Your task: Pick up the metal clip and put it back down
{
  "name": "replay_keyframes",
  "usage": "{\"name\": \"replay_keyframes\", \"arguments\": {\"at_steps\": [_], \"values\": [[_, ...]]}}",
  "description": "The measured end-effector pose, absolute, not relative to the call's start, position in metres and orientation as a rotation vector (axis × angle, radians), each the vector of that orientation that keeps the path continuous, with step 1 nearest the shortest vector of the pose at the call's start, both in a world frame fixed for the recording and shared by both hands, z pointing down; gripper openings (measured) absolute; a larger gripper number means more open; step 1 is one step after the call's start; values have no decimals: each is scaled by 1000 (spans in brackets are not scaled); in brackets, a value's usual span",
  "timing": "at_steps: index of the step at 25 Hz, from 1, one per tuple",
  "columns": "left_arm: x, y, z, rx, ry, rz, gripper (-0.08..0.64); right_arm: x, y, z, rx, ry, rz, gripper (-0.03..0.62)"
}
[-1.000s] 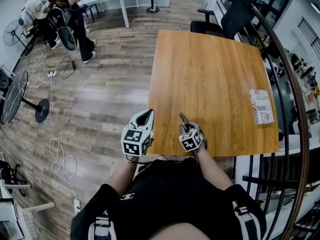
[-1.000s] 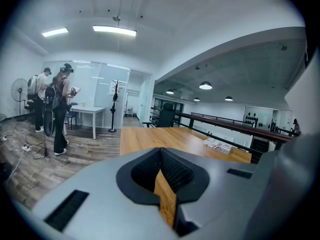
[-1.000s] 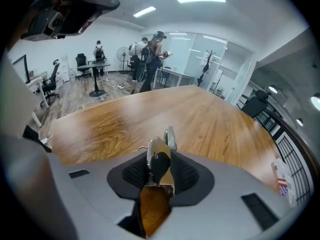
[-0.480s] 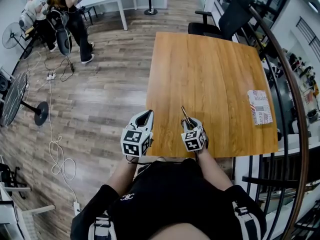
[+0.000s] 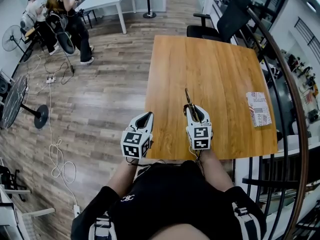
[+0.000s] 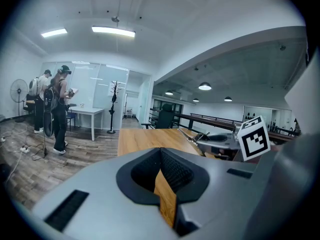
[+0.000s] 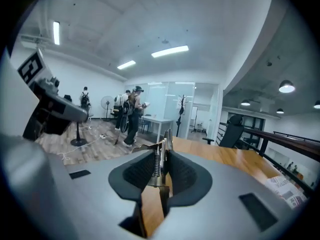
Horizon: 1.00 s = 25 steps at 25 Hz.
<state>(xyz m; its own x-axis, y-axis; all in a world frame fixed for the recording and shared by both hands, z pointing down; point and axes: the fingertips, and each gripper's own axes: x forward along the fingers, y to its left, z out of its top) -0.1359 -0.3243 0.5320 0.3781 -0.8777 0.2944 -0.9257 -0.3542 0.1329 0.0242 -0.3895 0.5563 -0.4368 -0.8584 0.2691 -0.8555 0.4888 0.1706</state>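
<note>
Wooden table (image 5: 215,69) filled the centre of the head view, top almost bare. A black office chair (image 5: 227,19) stood at its far edge. People were working at a white desk well off to the far left, apart from this bench.

Left gripper (image 5: 144,117) hung just off the near left edge of the table, over the floor. Jaws were together with nothing between them. Judged parked there so as to keep out of the working side.

Right gripper (image 5: 192,110) was over the near part of the table, pointing away from the person. Jaws were drawn in to a narrow gap and clamped on the metal clip (image 7: 159,166). The pads pressed on both flanks, at the spring end. Gripping there probably leaves the long flat end free and keeps the clip from twisting.

A small printed packet (image 5: 258,109) lay flat near the right edge, well apart from both grippers and not involved.

The clip stuck out beyond the right gripper's tips toward the far side, roughly level. It appeared clear of the tabletop, so I judged the pick-up done and the put-down not yet begun. Bare wood lay directly below for the return.
</note>
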Motion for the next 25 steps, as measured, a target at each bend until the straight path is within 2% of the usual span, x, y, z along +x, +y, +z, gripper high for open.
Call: {"name": "replay_keyframes", "arguments": {"at_steps": [11, 25], "values": [[-136, -333, 527, 2379, -1598, 236, 18, 61, -393, 455, 1666, -2645, -64, 104], [-132, -334, 522, 2386, -1596, 240, 18, 81, -390, 455, 1707, -2605, -105, 104]]}}
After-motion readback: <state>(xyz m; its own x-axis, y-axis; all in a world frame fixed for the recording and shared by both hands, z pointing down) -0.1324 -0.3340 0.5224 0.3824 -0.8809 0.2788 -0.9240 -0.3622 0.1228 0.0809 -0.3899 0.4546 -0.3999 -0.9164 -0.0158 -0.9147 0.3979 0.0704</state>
